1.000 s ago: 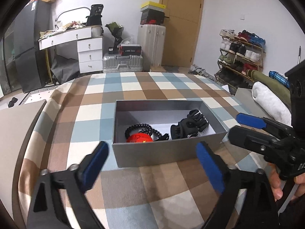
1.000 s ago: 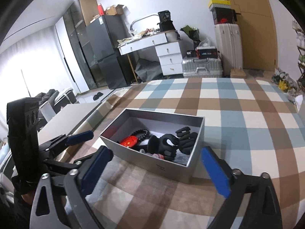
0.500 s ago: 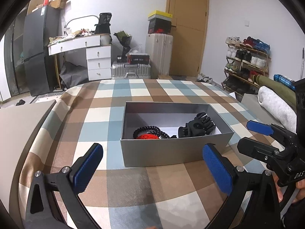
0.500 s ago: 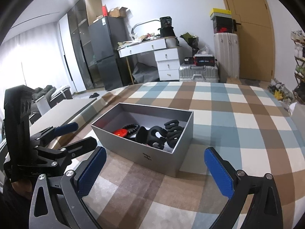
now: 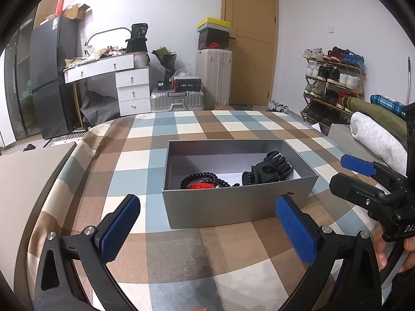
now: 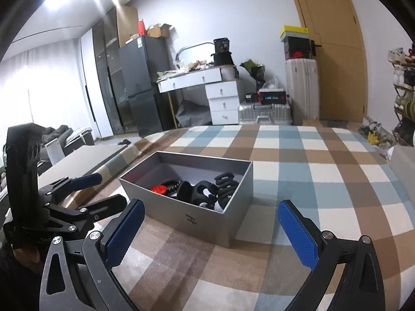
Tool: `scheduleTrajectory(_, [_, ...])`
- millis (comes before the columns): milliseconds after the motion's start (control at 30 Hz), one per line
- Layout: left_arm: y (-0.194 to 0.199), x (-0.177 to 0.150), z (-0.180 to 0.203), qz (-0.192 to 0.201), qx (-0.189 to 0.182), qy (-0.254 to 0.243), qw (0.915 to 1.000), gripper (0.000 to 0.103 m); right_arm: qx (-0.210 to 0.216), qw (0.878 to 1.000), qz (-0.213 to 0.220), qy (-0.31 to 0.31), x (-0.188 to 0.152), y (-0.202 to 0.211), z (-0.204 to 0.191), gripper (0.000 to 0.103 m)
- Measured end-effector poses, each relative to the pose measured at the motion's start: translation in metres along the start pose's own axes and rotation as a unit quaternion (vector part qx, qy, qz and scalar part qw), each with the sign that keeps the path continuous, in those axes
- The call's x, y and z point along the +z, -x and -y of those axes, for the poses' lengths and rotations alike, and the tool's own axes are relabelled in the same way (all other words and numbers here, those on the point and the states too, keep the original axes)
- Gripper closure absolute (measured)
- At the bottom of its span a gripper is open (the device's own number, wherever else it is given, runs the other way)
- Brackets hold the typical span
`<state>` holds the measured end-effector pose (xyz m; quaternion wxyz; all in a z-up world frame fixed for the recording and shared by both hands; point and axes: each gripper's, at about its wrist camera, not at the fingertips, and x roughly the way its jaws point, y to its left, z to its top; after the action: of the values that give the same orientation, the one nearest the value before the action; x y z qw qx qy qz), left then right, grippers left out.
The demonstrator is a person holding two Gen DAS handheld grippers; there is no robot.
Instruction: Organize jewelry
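Observation:
A grey open box (image 5: 233,207) (image 6: 192,220) sits on the checked tablecloth (image 5: 181,254). Inside lie black claw hair clips (image 5: 269,171) (image 6: 207,191), a black beaded bracelet (image 5: 202,177) (image 6: 172,182) and a red round piece (image 5: 201,186) (image 6: 158,189). My left gripper (image 5: 207,226) hangs open before the box's near wall, nothing between its blue pads. My right gripper (image 6: 211,229) is open too, empty, near the box's front corner. Each gripper shows in the other's view: the right one (image 5: 355,173) at right, the left one (image 6: 96,191) at left.
Checked tablecloth (image 6: 311,181) spreads around the box. A grey board (image 5: 26,171) lies along the table's left side. A rolled white towel (image 5: 376,137) rests at the right. Behind stand a desk with drawers (image 5: 122,85), suitcases (image 5: 212,77), a shoe rack (image 5: 334,83) and a door.
Both grippers have pulled back and risen from the box, so it looks smaller and lower in both views. The box's contents have not moved.

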<state>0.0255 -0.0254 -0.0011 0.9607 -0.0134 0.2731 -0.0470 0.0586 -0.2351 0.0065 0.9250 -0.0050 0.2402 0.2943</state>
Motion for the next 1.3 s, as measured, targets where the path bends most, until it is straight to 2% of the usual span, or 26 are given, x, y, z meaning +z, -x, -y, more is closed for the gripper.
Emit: scheduleTrajectory(1300, [0.0014, 0.0003, 0.0016, 0.0, 0.002, 0.002, 1.0, 0.001, -0.006, 1.0, 0.007, 0.017, -0.0005, -0.0004, -0.0045, 0.0])
